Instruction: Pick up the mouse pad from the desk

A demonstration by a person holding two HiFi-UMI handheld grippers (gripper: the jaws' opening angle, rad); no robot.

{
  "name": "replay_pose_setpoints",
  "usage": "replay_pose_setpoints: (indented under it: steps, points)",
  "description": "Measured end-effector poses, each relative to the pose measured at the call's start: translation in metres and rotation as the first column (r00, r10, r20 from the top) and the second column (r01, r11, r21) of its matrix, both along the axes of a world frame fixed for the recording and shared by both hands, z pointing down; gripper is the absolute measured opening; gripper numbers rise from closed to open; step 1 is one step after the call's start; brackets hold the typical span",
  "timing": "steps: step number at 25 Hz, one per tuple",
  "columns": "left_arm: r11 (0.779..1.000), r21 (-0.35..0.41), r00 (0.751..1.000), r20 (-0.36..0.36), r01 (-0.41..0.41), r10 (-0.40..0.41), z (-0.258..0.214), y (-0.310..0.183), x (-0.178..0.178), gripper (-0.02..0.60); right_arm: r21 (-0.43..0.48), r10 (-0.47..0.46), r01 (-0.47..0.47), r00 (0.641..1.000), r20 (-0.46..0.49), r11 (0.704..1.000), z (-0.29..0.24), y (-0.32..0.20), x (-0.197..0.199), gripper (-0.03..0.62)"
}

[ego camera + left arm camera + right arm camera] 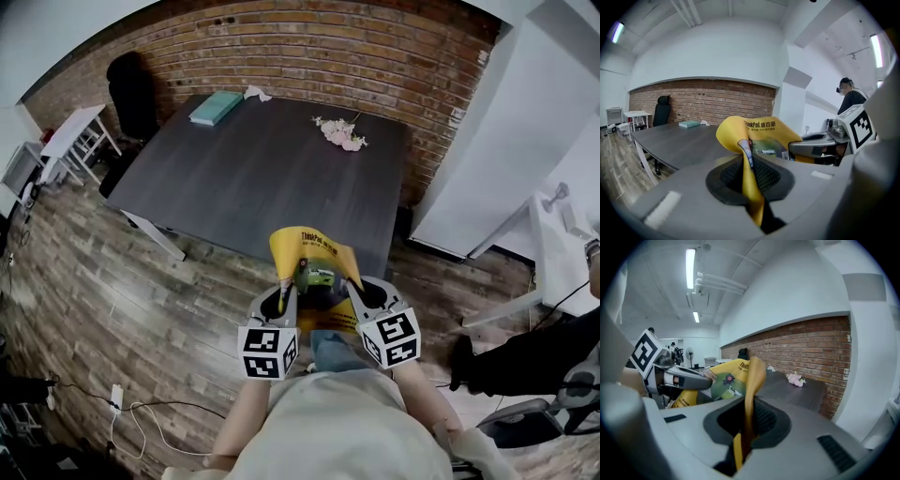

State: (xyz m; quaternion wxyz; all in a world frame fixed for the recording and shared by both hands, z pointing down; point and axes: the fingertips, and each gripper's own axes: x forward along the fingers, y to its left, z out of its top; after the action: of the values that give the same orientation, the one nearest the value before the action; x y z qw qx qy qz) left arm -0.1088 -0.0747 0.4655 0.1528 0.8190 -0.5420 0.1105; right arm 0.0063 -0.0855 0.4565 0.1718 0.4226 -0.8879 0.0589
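Observation:
The yellow mouse pad (314, 267) with black print and a green picture hangs bowed in the air, off the dark desk (262, 178), in front of the person's chest. My left gripper (284, 302) is shut on its left edge and my right gripper (361, 302) is shut on its right edge. In the left gripper view the mouse pad (750, 154) runs pinched between the black pads. The right gripper view shows the mouse pad (749, 394) clamped the same way, edge-on, with the left gripper (689, 380) beyond it.
On the desk lie a teal book (216, 107), a crumpled white tissue (256, 93) and a pink flower bunch (340, 132). A black office chair (131, 94) and a white side table (70, 136) stand at the left. White furniture (553, 234) is at the right, cables (141, 412) on the wood floor.

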Motion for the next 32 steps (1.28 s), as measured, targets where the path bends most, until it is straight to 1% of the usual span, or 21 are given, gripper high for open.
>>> replay_pose_setpoints:
  steps: [8,12,32]
  points:
    - [1.0,0.0,1.0,0.009,-0.006,0.006,-0.001,0.007,0.002,0.031,0.003,-0.006,0.006,1.0,0.0,1.0,-0.001,0.007,0.001,0.025]
    - [1.0,-0.005,1.0,0.013,-0.01,0.01,0.0,0.01,0.006,0.031,0.009,-0.023,0.023,1.0,-0.016,1.0,0.001,0.01,0.003,0.025]
    - [1.0,-0.017,1.0,0.0,-0.001,0.001,0.002,0.001,0.013,0.031,-0.024,-0.016,0.017,1.0,0.016,1.0,0.006,-0.003,0.011,0.023]
